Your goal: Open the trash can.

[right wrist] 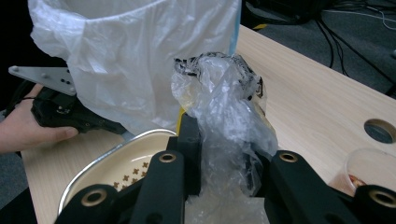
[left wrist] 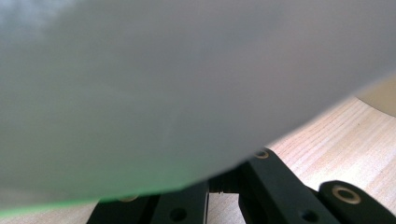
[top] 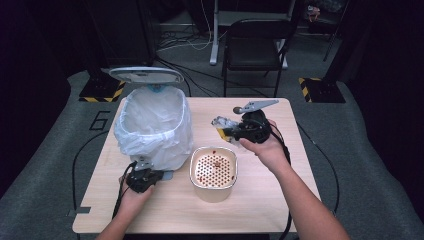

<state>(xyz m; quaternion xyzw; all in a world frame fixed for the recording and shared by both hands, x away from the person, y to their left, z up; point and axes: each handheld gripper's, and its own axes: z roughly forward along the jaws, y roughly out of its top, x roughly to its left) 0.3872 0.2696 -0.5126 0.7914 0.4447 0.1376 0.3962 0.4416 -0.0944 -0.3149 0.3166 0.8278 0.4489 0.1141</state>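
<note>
A crumpled clear plastic wrapper (top: 220, 122) with black print hangs above the table's middle, and my right gripper (top: 226, 132) is shut on it. In the right gripper view the wrapper (right wrist: 219, 93) bulges up from between the black jaws of that gripper (right wrist: 224, 156). A bin lined with a white bag (top: 155, 125) stands at the left with its lid (top: 146, 75) raised. My left gripper (top: 156, 176) is shut and rests low at the bin's base, by a small grey pedal (top: 168, 175). The white bag (left wrist: 163, 84) hides its fingertips in the left gripper view.
A cream bowl with a perforated bottom (top: 214, 170) sits at the front centre, just below the wrapper. A small clear cup (right wrist: 364, 170) and a round hole in the tabletop (right wrist: 379, 130) lie to the right. A black chair (top: 252, 47) stands behind the table.
</note>
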